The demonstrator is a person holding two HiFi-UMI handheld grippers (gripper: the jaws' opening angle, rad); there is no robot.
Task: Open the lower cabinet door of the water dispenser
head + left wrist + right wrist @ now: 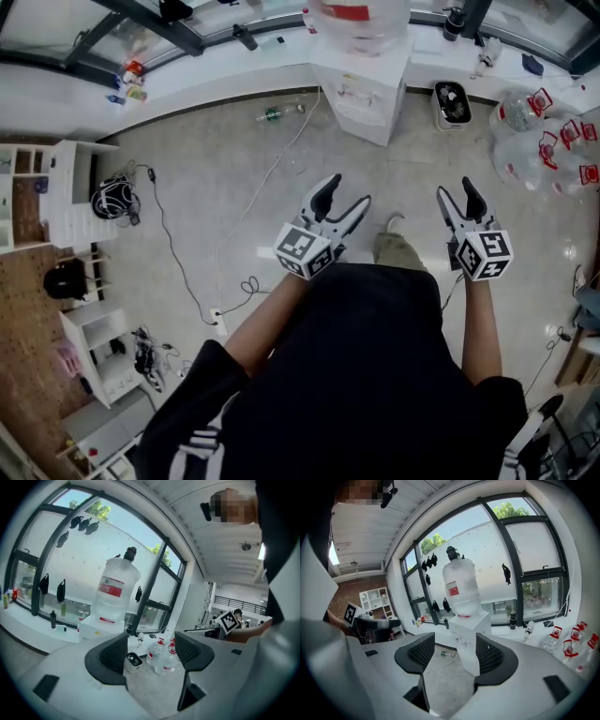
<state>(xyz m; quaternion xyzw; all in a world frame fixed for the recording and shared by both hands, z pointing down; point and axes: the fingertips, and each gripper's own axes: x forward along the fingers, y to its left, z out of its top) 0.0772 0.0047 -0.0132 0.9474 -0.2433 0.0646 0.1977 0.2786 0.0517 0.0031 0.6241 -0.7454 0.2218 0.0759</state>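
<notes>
The white water dispenser (364, 94) stands against the far window ledge with a large clear bottle (361, 23) on top. Its lower front (367, 120) looks flat and closed. Both grippers are held in the air well short of it, above the floor. My left gripper (345, 194) is open and holds nothing; in the left gripper view the dispenser (100, 626) stands left of the left gripper (150, 651). My right gripper (456, 190) is also open and holds nothing; in the right gripper view the dispenser (468, 641) stands straight ahead between the jaws of the right gripper (452, 654).
A small bin (452, 103) sits just right of the dispenser, and several water bottles (548, 141) stand further right. Cables (187, 253) run over the floor on the left, near white shelves (70, 187). A green bottle (272, 114) lies by the wall.
</notes>
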